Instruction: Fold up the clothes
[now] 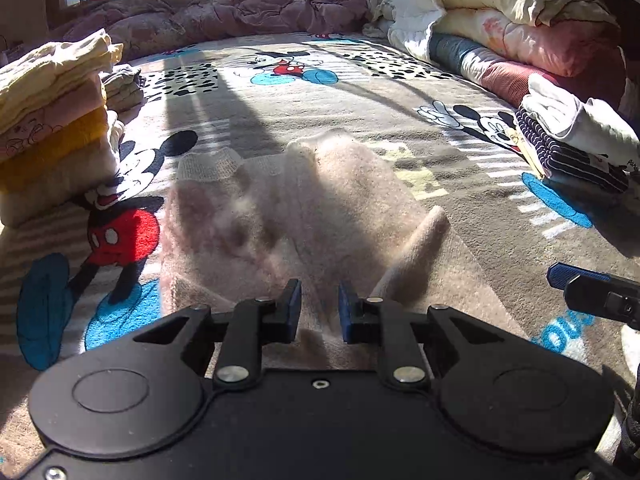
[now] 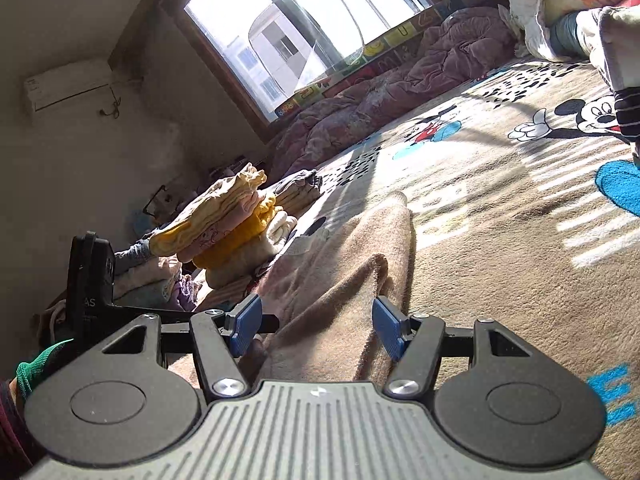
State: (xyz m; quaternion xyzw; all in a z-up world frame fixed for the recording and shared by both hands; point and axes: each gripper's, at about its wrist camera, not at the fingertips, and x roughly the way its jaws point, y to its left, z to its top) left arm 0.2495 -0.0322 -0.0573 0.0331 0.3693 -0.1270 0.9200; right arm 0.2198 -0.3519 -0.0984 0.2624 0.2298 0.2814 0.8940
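Note:
A fuzzy beige sweater [image 1: 304, 216] lies partly folded on the Mickey Mouse blanket [image 1: 320, 92], ribbed hem at the far end, one sleeve [image 1: 416, 248] raised at the right. My left gripper [image 1: 319, 312] is open with a small gap, low over the sweater's near edge, holding nothing. My right gripper [image 2: 316, 328] is open wide over the same sweater [image 2: 344, 264], its near folds between the blue pads, not clamped. The right gripper's tip also shows in the left wrist view [image 1: 592, 288] at the right edge.
A stack of folded yellow, pink and mustard clothes [image 1: 52, 120] stands at the left, also in the right wrist view [image 2: 224, 224]. A folded white and striped pile [image 1: 572, 140] sits at the right. Quilts [image 1: 520, 24] and a purple duvet [image 1: 248, 12] line the back.

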